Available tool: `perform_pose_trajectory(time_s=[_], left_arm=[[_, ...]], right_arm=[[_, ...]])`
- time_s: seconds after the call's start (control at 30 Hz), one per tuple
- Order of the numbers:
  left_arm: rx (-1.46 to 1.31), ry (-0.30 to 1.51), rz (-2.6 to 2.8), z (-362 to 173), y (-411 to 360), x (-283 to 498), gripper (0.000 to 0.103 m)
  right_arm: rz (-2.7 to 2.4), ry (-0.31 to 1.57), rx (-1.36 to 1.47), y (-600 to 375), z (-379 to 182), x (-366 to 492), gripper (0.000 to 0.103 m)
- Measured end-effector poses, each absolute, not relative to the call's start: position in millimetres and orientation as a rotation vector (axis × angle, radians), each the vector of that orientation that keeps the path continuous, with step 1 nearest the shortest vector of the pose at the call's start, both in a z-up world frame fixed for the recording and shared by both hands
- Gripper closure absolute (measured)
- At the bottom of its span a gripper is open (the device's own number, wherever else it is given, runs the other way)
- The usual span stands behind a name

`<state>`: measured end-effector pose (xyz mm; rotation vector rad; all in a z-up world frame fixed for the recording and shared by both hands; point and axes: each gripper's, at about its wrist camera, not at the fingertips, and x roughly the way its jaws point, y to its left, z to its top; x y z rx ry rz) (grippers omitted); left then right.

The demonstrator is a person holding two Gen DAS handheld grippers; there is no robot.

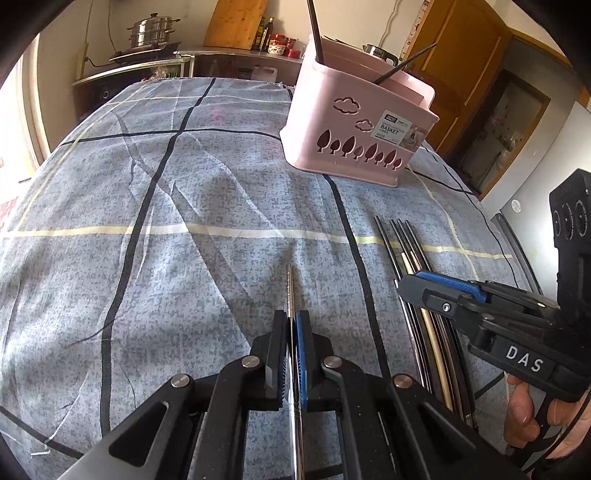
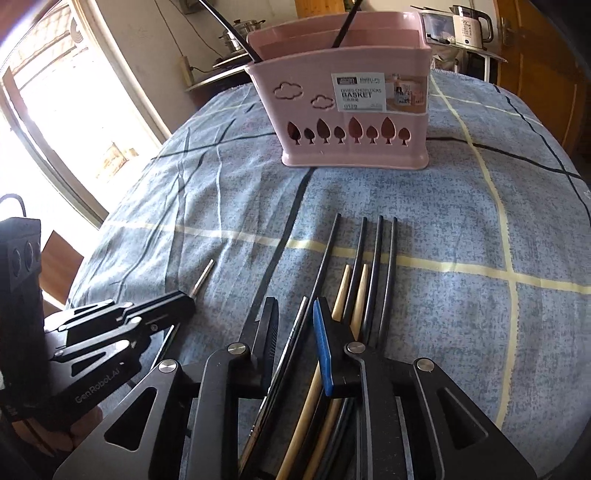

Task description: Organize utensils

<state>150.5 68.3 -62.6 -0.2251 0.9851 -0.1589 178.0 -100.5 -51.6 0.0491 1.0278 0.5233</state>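
Observation:
A pink divided basket (image 1: 354, 122) (image 2: 354, 110) stands at the far side of the blue checked tablecloth (image 1: 184, 221), with black chopsticks (image 1: 316, 33) (image 2: 343, 26) upright in it. My left gripper (image 1: 291, 317) (image 2: 184, 299) is shut on a thin metal chopstick (image 1: 290, 288) (image 2: 205, 275), whose tip pokes out ahead. To its right lies a row of black, wooden and metal chopsticks (image 1: 406, 243) (image 2: 369, 258). My right gripper (image 2: 295, 314) (image 1: 406, 288) is low over the row's left side. A silver chopstick (image 2: 299, 325) and a black one lie between its jaws, with gaps on both sides.
A stove with a steel pot (image 1: 153, 31) and bottles stands behind the table. A kettle (image 2: 471, 27) and wooden doors (image 1: 465, 74) are at the back right. A bright window (image 2: 48, 129) is on the left. A hand (image 1: 524, 413) holds the right gripper's handle.

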Motion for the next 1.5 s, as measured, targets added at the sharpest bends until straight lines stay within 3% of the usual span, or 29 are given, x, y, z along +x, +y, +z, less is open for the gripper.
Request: perform_pose_trajectory(time_s=[1.0, 1.5], left_arm=[[-0.24, 0.982, -0.16, -62, 68, 146, 0.098], [-0.179, 0.969, -0.146, -62, 61, 159, 0.098]], right_arm=[[0.507, 1.058, 0.042, -103, -56, 158, 0.083], [0.368, 1.0, 0.101, -157, -49, 167, 0.082]])
